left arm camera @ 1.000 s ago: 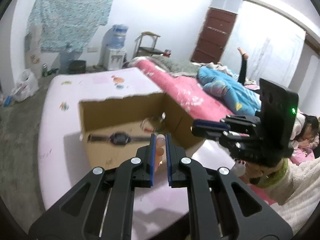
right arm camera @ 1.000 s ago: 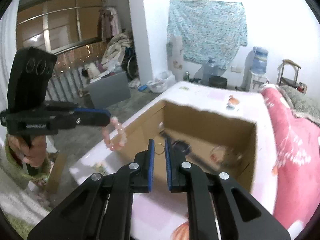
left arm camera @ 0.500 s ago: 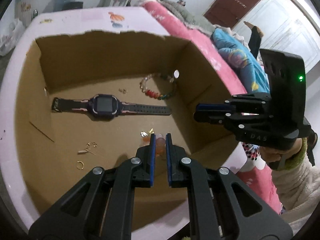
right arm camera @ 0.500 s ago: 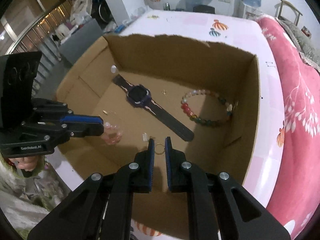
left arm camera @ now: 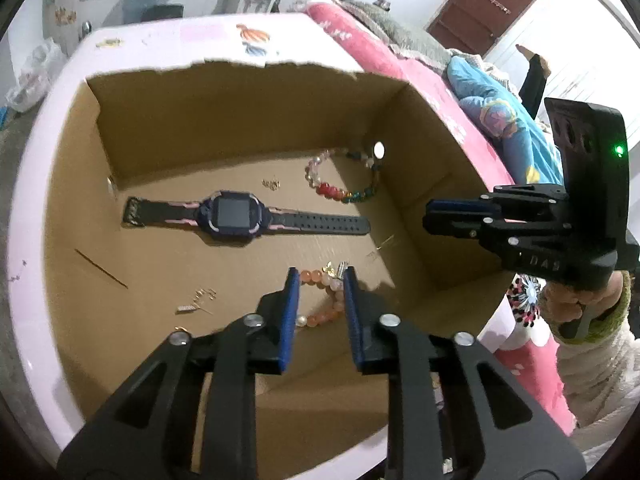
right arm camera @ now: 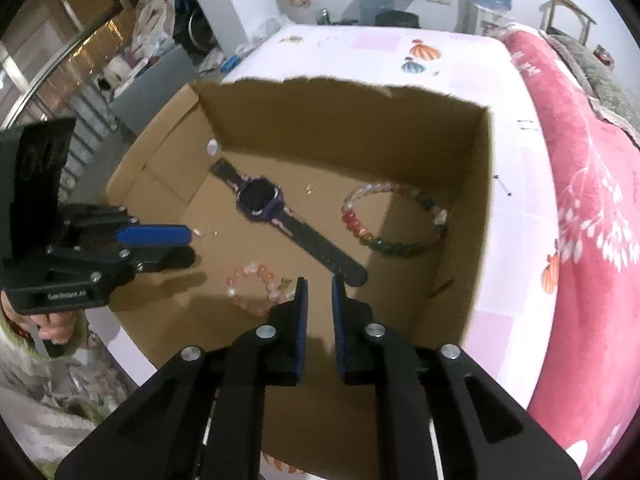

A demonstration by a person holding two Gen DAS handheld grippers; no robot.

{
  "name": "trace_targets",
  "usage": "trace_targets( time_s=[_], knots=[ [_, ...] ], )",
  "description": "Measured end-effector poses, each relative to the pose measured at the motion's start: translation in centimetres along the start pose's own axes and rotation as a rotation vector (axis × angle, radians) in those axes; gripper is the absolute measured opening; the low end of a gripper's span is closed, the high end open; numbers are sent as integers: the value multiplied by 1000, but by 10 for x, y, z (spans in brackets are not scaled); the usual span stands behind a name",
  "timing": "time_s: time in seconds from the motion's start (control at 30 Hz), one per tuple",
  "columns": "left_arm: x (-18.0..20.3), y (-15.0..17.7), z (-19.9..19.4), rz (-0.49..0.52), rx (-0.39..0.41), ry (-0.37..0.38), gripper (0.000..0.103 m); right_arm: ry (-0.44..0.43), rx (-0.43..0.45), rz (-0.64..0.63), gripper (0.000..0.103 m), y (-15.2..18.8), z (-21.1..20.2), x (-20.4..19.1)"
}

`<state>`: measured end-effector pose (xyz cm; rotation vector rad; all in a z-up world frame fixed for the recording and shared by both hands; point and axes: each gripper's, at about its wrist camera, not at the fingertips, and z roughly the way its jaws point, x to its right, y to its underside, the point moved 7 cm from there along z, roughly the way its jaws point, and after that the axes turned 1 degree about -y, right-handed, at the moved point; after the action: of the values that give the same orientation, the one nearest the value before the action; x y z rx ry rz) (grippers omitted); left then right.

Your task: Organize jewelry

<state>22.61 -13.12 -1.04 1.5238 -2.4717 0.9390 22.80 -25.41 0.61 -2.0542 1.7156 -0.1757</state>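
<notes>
Pink bead bracelet (left arm camera: pixel 320 300) set down on the floor of the cardboard box (left arm camera: pixel 240 80).
Left tool (left arm camera: pixel 318 276) spread wide, empty; right tool (right arm camera: pixel 318 284) narrow, empty. Best lifted straight up, clear of beads, without snagging the watch (left arm camera: pixel 236 218).

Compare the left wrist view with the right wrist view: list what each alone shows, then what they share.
Only the left wrist view shows the brown door, the blue bedding and the right gripper seen from the side. Only the right wrist view shows the railing, the piled clothes and the left gripper from the side, jaws parted. Both show the cardboard box holding the watch, the multicoloured bead bracelet and the pink bead bracelet lying loose on the floor.
</notes>
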Motion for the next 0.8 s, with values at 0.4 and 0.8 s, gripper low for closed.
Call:
trace_targets(
  time_s=[0.4, 0.8],
  knots=[
    [-12, -2, -95, -10, 245, -111, 77, -25, 233, 181, 52, 5, -75, 31],
    [-82, 50, -61, -365, 116, -6, 85, -222, 114, 445, 59, 56, -25, 51]
  ],
)
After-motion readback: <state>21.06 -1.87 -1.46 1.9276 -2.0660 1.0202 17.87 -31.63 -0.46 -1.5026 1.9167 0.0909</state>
